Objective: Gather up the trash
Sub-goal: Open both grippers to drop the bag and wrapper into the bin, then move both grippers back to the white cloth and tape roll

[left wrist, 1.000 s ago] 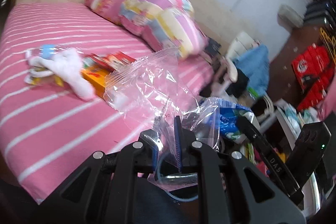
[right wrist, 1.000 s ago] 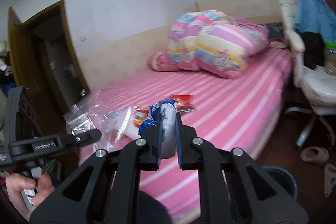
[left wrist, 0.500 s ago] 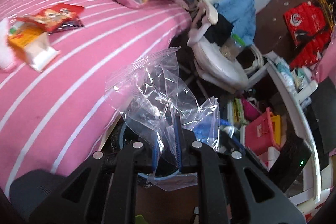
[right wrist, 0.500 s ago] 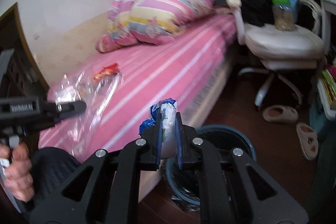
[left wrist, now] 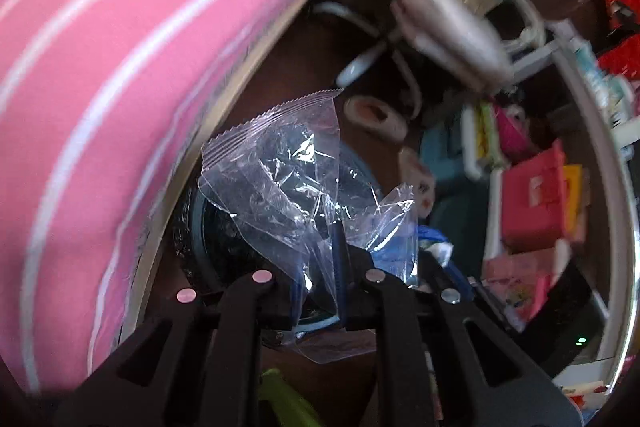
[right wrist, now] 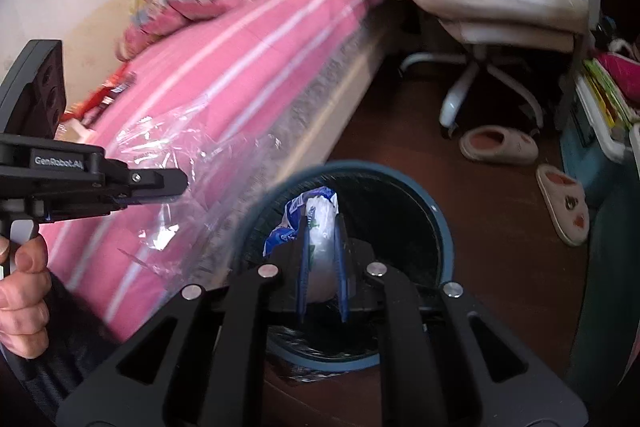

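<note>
- While it hangs over the round blue bin (right wrist: 442,251), the right gripper (right wrist: 322,259) has its fingers (right wrist: 305,267) pinched on a white and blue wrapper (right wrist: 318,227), whose crumpled top pokes up above the fingertips in front of the bin's dark inside.
- At the bin's rim on the bed side, the left gripper (left wrist: 318,263) pinches a clear plastic bag (left wrist: 280,171) between its fingers (left wrist: 339,267); the crinkled bag stands up from them, with the bin (left wrist: 200,227) showing through it.
- Seen from the right wrist, the left gripper (right wrist: 160,187) juts in from the side away from the slippers, a hand (right wrist: 22,287) on its handle, the clear bag (right wrist: 168,187) hanging between bed and bin.
- Next to the bin runs the pink striped bed (right wrist: 224,67), with a red wrapper (right wrist: 104,95) lying on it well away from the bin.
- Beyond the bin, on the dark floor (right wrist: 500,247), lie two slippers (right wrist: 498,145), near a white office chair (right wrist: 492,3).
</note>
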A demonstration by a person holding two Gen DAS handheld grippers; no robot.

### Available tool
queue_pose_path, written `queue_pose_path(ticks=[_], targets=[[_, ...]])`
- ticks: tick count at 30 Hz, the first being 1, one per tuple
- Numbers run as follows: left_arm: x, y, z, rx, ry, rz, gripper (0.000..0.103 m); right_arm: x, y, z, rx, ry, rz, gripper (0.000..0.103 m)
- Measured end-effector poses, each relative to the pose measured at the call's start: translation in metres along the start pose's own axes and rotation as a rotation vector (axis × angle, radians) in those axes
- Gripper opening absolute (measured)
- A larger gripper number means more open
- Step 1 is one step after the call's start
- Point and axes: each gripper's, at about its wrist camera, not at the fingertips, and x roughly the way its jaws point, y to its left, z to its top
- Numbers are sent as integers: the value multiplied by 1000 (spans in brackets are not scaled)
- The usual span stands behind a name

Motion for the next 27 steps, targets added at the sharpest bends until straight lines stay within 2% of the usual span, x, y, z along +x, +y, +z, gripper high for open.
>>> queue_pose_path(ticks=[4,5,6,7,8,9,10,14,20,24,27], targets=[[40,-2,3,40,99,49,14,19,-11,-5,17,43,-41,13],[45,-2,2,43,113,60,21,25,-14,-8,24,62,-53,16],[51,-1,2,44,130,72,35,27,-15,-9,26,70,-62,20],[56,0,2,45,138,88,40,29,-18,-11,30,79,-75,27],[58,1,3,46,134,102,53,30,-19,-13,31,82,-82,45],[58,2,4,43,131,115,65,30,-19,-13,32,81,-85,57],[58,6,5,34,127,122,69,29,-20,-14,31,76,-91,59],[51,13,8,-19,107,105,71,25,-22,-18,24,75,-103,74],[25,4,7,-20,34,98,74,2,-5,-11,-9,11,-61,84],[-10,-5,3,-20,-58,70,76,-20,18,3,-47,-47,-9,89],[-51,-6,-3,-45,-174,32,79,-39,44,16,-88,-92,35,90]])
